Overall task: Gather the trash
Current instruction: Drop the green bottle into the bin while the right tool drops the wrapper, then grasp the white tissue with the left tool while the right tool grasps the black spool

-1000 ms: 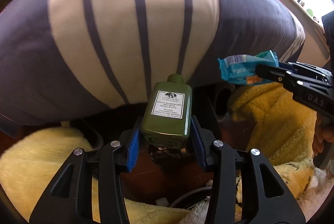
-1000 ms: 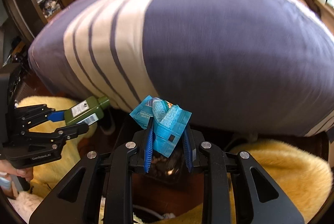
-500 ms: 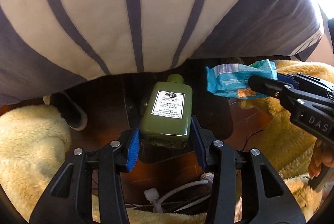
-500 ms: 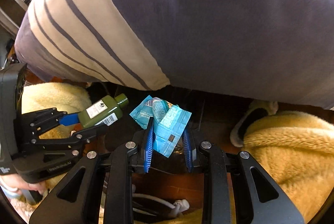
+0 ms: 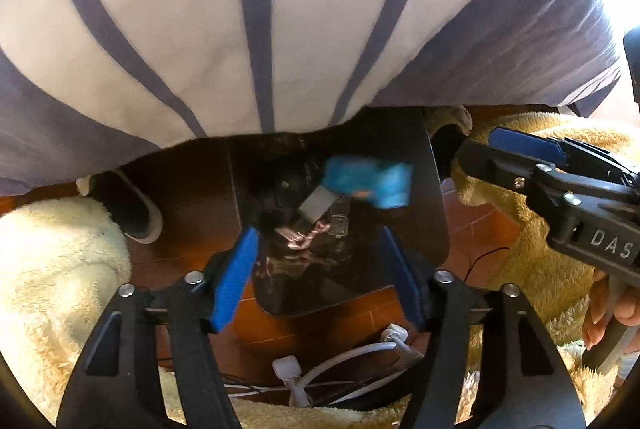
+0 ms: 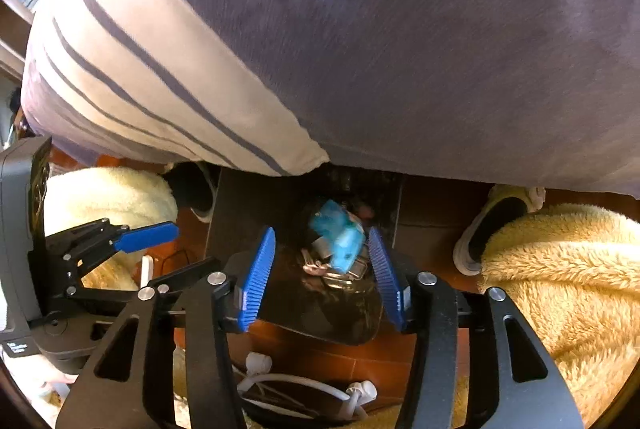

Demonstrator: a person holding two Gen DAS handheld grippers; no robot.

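My left gripper (image 5: 320,277) hangs over a black bin (image 5: 434,229), jaws opening, nothing between the blue pads. The green bottle (image 5: 316,205) has left them and shows as a dark blur with a pale label in the bin's mouth. My right gripper (image 6: 322,275) is over the same bin (image 6: 248,213), jaws opening too. The blue wrapper (image 6: 340,235) is loose between its pads, touching neither, and drops onto clear plastic trash. From the left wrist view the wrapper (image 5: 368,181) is a blue blur, with the right gripper (image 5: 478,149) at the right. The left gripper (image 6: 188,249) shows at the left.
Striped grey-and-cream bedding (image 5: 256,29) overhangs the bin from above. Yellow fleece blankets (image 6: 560,289) lie on both sides, with slippers (image 6: 492,225) (image 5: 132,205) beside them. White cables and plugs (image 5: 320,369) lie on the red tiled floor. A person's hand (image 5: 608,309) holds the right gripper.
Both grippers sank from the bedding to above the bin, then opened. The bottle left the left jaws and the wrapper left the right jaws; both are dropping into the bin.
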